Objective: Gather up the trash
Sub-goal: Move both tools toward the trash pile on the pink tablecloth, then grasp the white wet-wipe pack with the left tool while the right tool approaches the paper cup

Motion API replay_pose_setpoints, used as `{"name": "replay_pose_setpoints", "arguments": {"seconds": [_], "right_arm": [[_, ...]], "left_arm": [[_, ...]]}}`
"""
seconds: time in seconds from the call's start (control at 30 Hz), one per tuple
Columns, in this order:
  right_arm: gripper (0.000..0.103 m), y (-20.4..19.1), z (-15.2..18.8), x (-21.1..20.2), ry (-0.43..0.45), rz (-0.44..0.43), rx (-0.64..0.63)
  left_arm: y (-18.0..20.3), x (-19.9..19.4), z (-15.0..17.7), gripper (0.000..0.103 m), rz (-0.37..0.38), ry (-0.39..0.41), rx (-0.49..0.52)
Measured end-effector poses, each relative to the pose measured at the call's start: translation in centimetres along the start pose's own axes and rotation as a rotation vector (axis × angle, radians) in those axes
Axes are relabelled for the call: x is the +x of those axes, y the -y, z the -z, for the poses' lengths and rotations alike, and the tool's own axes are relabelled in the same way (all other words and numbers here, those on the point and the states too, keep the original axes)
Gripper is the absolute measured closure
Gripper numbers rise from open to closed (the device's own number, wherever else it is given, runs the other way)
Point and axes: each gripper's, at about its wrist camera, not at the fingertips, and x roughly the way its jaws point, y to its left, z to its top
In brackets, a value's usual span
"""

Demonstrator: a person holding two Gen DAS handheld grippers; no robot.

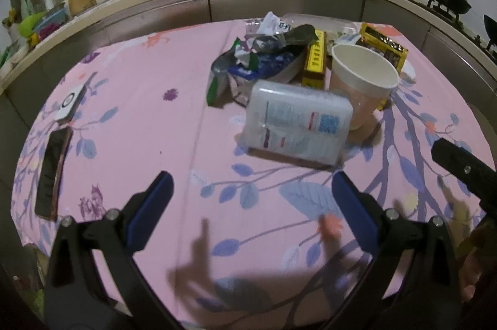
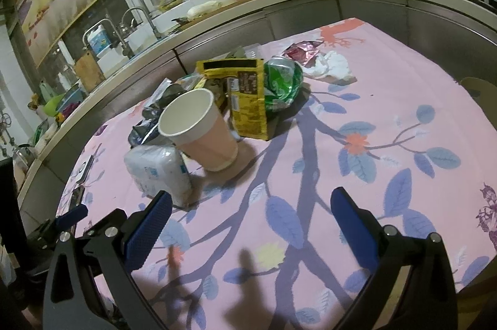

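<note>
Both tools, left and right, gape empty; trash pile lies ahead.

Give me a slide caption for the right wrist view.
Open right gripper faces paper cup, yellow packet and crushed green can on pink tablecloth.

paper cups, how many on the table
1. The paper cup stands upright beside the tissue pack, in front of the yellow bag. Another could be hidden in the trash pile behind.
</note>
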Motion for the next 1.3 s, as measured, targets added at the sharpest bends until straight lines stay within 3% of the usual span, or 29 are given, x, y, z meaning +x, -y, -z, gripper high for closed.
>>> {"name": "replay_pose_setpoints", "arguments": {"seconds": [0.2,0.33,0.37,0.47,0.6,0.83,1.0,1.13,1.3], "right_arm": [[0.005,-0.3,0.1,0.0,-0.002,-0.015,-0.009],[0.006,-0.7,-0.1,-0.1,0.005,-0.025,-0.026],[0.007,-0.8,-0.2,0.0,0.004,-0.037,-0.035],[0.023,-1.1,-0.3,0.7,-0.032,-0.073,-0.056],[0.036,-1.2,-0.3,1.9,-0.085,-0.083,-0.064],[0.036,-0.5,-1.1,2.5,-0.092,-0.060,-0.023],[0.036,-1.6,-0.8,4.1,-0.140,-0.023,-0.093],[0.036,-2.7,-0.7,6.2,-0.164,0.049,-0.157],[0.037,-3.2,-0.6,7.6,-0.165,0.081,-0.181]], "left_arm": [[-1.8,-0.7,0.0,0.005,0.038,0.033,-0.075],[-2.7,0.4,-1.1,0.005,0.091,0.034,-0.061],[-2.8,0.7,-1.5,0.005,0.117,0.040,-0.036],[-3.2,1.8,-2.7,0.005,0.224,0.037,0.027],[-3.4,3.1,-4.2,0.005,0.337,0.024,0.028],[-1.9,7.0,-5.3,0.005,0.451,-0.007,0.087],[-2.4,9.6,-5.8,0.005,0.628,-0.087,0.050],[-1.9,9.2,-5.4,0.005,0.759,-0.098,0.040],[-1.1,7.7,-4.3,0.005,0.812,-0.073,0.054]]}}
